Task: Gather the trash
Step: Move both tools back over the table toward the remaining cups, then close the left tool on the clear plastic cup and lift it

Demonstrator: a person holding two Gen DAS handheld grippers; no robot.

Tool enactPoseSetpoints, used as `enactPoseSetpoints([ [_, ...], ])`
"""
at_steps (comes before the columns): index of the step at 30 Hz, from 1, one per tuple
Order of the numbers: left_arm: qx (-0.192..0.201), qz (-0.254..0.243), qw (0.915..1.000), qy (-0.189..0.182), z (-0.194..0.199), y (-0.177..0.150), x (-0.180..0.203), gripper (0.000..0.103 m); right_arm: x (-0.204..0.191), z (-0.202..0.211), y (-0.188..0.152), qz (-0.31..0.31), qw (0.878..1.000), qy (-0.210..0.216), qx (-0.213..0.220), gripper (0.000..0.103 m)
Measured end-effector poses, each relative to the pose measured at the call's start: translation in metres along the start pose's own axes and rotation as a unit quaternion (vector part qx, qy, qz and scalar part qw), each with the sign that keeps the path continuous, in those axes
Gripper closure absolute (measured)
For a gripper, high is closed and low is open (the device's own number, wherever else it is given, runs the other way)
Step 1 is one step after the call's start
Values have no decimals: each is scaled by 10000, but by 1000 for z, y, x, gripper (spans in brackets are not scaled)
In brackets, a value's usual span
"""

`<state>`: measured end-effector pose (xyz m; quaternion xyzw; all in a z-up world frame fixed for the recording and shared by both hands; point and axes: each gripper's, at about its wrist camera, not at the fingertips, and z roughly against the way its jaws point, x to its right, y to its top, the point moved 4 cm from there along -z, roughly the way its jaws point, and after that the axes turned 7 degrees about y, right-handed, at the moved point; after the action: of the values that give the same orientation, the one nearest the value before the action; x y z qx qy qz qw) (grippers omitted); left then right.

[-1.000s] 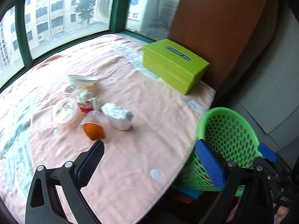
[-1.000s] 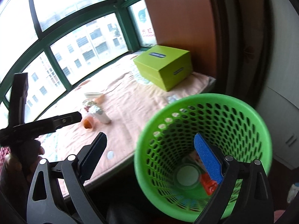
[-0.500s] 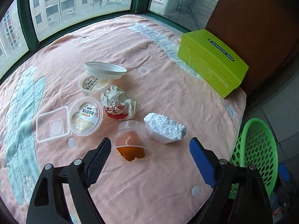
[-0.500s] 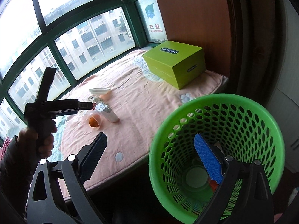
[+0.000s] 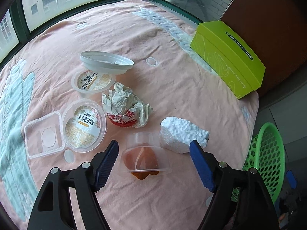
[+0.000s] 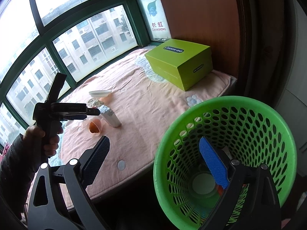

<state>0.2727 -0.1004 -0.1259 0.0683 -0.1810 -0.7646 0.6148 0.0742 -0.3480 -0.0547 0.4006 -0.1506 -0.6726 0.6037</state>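
Covering window ledge point(image 6: 226, 80): pink blanket point(image 5: 172, 88), green-framed windows point(image 6: 57, 44) behind

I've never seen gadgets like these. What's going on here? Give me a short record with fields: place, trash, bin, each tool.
place: pink blanket on a window ledge
trash on blanket: tipped clear cup with orange contents, foam block, crumpled wrapper, two labelled cups, white lid, clear tray
other item: green box
bin: green basket beside the ledge, some items already inside
left gripper: fingers open and just been closing, tipped cup between them, not yet gripped
right gripper: open, empty, at the basket rim
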Motion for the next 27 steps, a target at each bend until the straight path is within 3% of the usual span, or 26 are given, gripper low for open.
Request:
enactPoseSetpoints([
  [12, 25, 91, 9997, -246, 5, -3, -11, 39, 0, -6, 1, -32, 10000, -8, -33, 10],
  [21, -34, 274, 9983, -520, 2, -11, -18, 39, -2, -7, 1, -5, 10000, -3, -28, 10],
  [27, -242, 250, 9987, -381, -10, -6, -17, 39, -2, -6, 2, -14, 10000, -17, -28, 10],
])
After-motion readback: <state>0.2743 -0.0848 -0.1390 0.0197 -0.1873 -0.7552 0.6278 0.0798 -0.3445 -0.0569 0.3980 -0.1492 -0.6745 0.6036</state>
